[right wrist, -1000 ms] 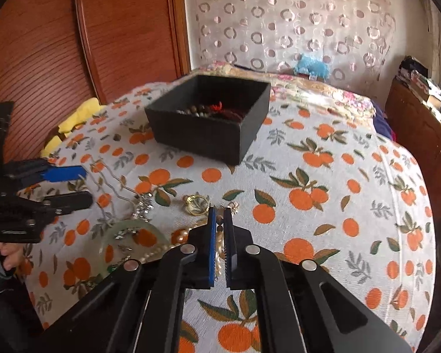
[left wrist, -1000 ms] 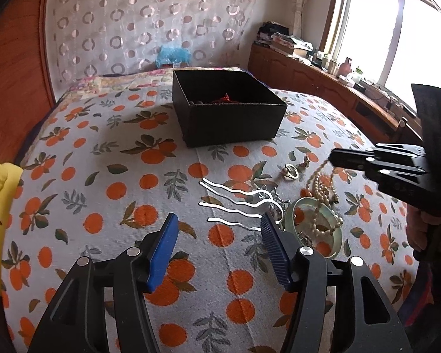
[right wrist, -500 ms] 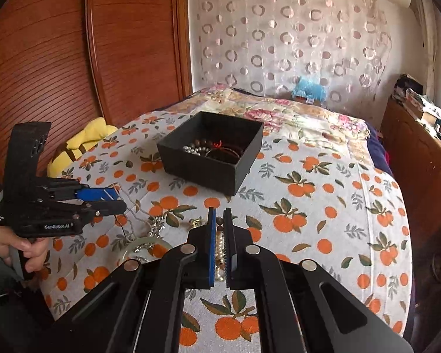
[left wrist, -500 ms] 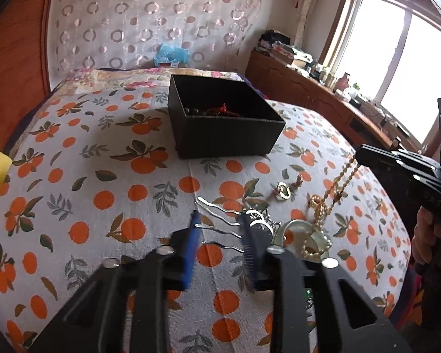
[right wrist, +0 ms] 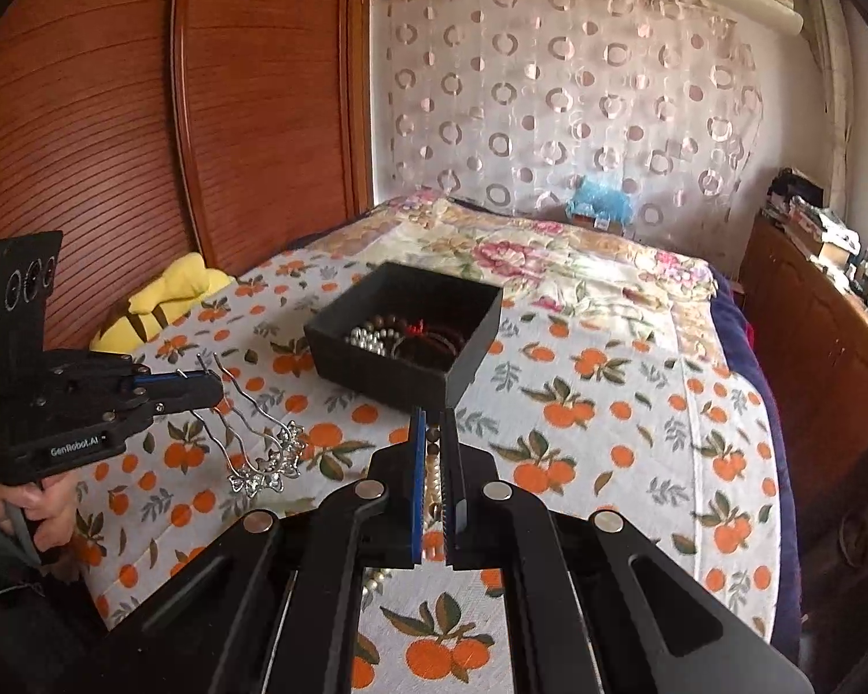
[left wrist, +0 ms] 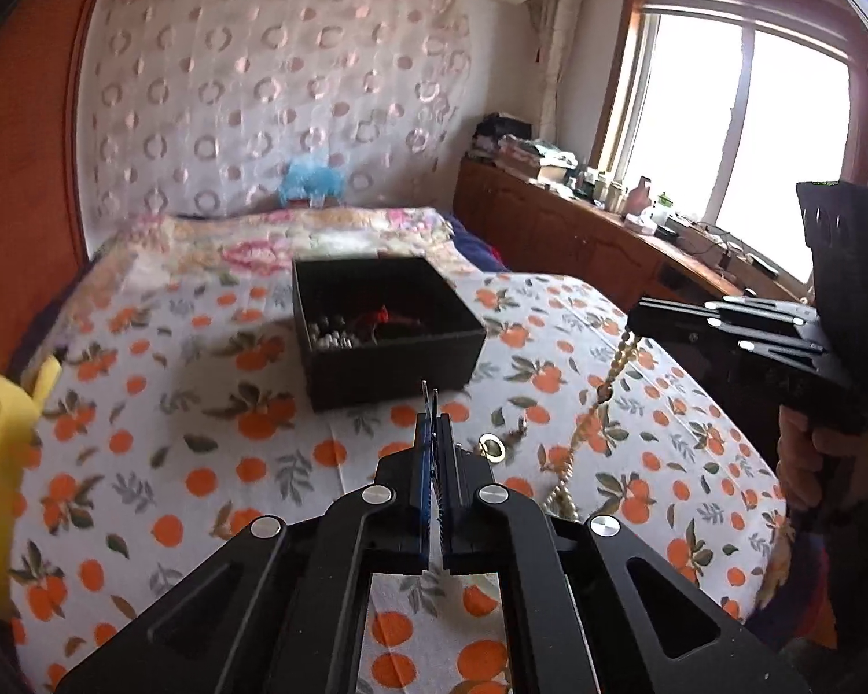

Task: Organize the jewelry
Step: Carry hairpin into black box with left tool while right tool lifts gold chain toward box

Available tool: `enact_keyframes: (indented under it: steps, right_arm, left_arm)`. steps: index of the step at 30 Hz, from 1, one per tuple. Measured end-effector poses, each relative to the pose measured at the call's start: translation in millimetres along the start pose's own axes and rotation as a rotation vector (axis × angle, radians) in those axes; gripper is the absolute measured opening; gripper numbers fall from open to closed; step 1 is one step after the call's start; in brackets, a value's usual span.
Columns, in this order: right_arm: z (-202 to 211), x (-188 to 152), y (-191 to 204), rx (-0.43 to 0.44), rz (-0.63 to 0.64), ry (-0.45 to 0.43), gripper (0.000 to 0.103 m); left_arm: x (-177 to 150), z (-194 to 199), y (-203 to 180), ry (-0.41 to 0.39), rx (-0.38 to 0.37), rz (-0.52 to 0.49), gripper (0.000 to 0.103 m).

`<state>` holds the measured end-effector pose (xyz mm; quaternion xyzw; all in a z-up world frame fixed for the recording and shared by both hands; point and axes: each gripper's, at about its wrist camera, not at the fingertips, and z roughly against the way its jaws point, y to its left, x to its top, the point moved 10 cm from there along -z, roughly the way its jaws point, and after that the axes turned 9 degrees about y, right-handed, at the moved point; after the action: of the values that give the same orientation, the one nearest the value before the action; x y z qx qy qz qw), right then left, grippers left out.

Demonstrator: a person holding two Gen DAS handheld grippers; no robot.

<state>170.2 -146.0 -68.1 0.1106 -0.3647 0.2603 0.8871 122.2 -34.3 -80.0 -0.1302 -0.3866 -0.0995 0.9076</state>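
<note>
A black open box point(left wrist: 385, 324) with beads and a red cord stands on the orange-print bedspread; it also shows in the right wrist view point(right wrist: 405, 341). My left gripper point(left wrist: 433, 428) is shut on a silver hair comb point(right wrist: 254, 439), which hangs in the air from its tips in the right wrist view. My right gripper point(right wrist: 433, 434) is shut on a pearl necklace point(left wrist: 590, 422) that dangles from it down to the bed. A gold ring point(left wrist: 492, 448) lies on the bedspread.
A yellow plush toy point(right wrist: 162, 301) lies at the left edge of the bed by the wooden wardrobe point(right wrist: 202, 115). A wooden dresser point(left wrist: 578, 237) with clutter runs under the window on the right. A blue toy point(left wrist: 312, 182) sits at the bed's far end.
My left gripper closed on the hair comb and lifted it off the bedspread. My right gripper rose with the pearl necklace hanging from it. Both views now sit higher above the bed.
</note>
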Motion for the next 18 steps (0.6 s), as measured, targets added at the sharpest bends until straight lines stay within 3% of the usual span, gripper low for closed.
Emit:
enact_keyframes:
  steps: [18]
  right_arm:
    - [35, 66, -9, -0.008, 0.033, -0.103, 0.005]
  left_arm:
    - [34, 15, 13, -0.064, 0.070, -0.035, 0.001]
